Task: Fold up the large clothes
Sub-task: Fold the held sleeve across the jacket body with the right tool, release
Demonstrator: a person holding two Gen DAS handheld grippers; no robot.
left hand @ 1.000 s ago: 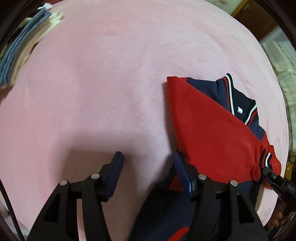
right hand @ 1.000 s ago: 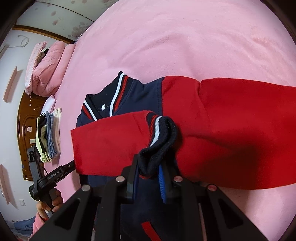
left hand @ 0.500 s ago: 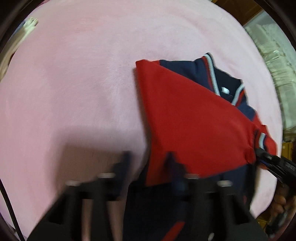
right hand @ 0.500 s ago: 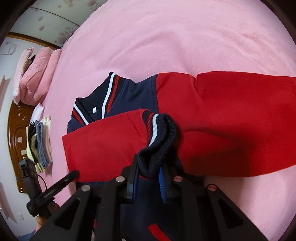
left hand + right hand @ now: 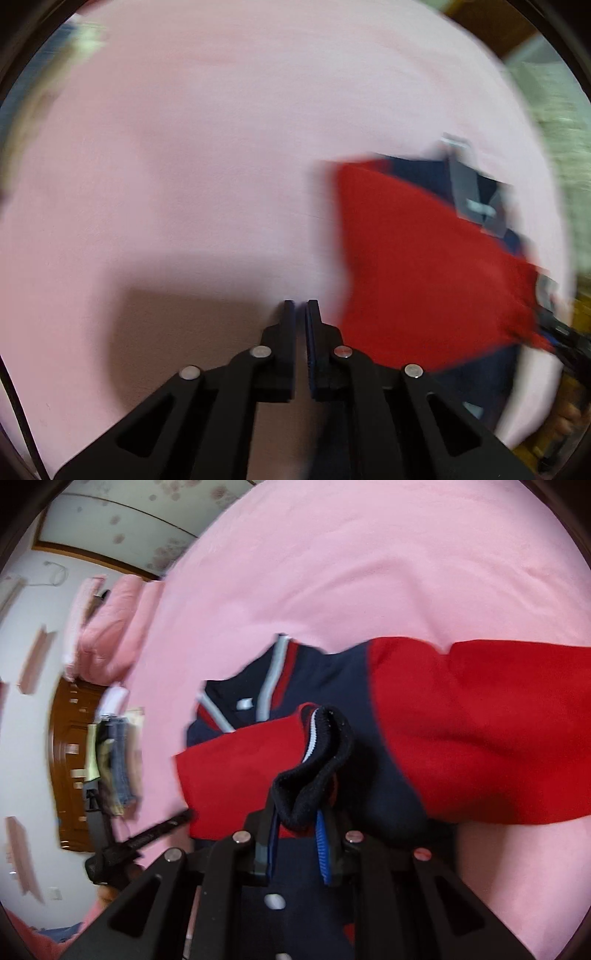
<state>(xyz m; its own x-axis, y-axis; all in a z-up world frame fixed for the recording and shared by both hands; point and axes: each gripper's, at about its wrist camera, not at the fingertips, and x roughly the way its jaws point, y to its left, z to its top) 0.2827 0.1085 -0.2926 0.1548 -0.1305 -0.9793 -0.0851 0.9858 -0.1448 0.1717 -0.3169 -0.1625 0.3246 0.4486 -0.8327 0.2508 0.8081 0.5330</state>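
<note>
A navy and red jacket [image 5: 461,731] lies on the pink bedspread [image 5: 332,572]. One red sleeve is folded across its chest. My right gripper [image 5: 295,823] is shut on that sleeve's dark ribbed cuff [image 5: 317,764] and holds it above the navy body. In the blurred left wrist view the jacket [image 5: 424,266] lies to the right, and my left gripper [image 5: 300,306] is shut and empty over bare bedspread [image 5: 184,166], left of the red sleeve's edge. The right gripper shows there at the sleeve end [image 5: 554,328].
Pink pillows [image 5: 107,627] lie at the bed's far end. A stack of folded clothes [image 5: 114,753] sits near the wooden headboard [image 5: 70,760]. My left gripper [image 5: 140,842] also shows in the right wrist view, low on the left.
My left gripper has closed from wide open to shut, empty, and shifted left off the jacket's edge. My right gripper still holds the cuff, with the view shifting slightly.
</note>
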